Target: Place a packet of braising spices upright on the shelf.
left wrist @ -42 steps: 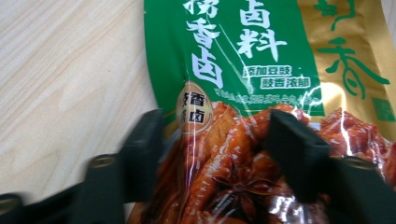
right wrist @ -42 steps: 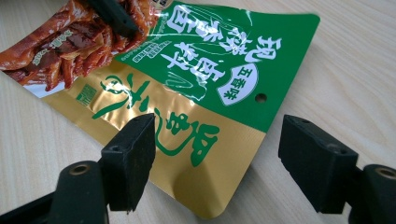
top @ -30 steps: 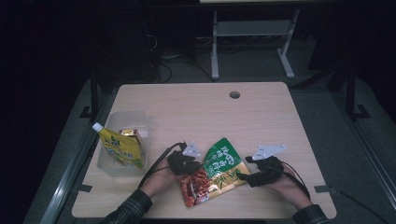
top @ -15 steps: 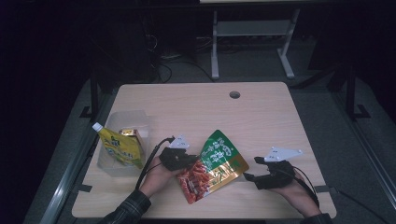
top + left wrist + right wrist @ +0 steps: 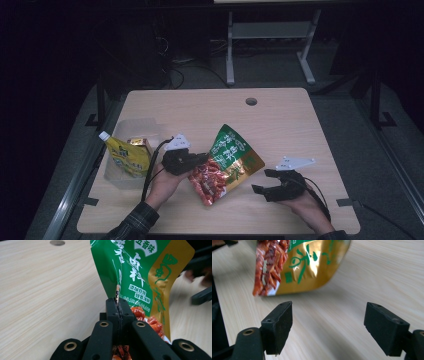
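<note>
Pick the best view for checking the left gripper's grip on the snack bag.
Left gripper view: the left gripper is shut on the snack bag edge. High view shows it smaller. Right gripper view shows the bag's lower end.

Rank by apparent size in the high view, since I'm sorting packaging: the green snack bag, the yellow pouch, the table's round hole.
1. green snack bag
2. yellow pouch
3. round hole, by far the smallest

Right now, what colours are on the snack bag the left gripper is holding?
The snack bag is green and gold with red food pictured, clearest in the left gripper view.
</note>
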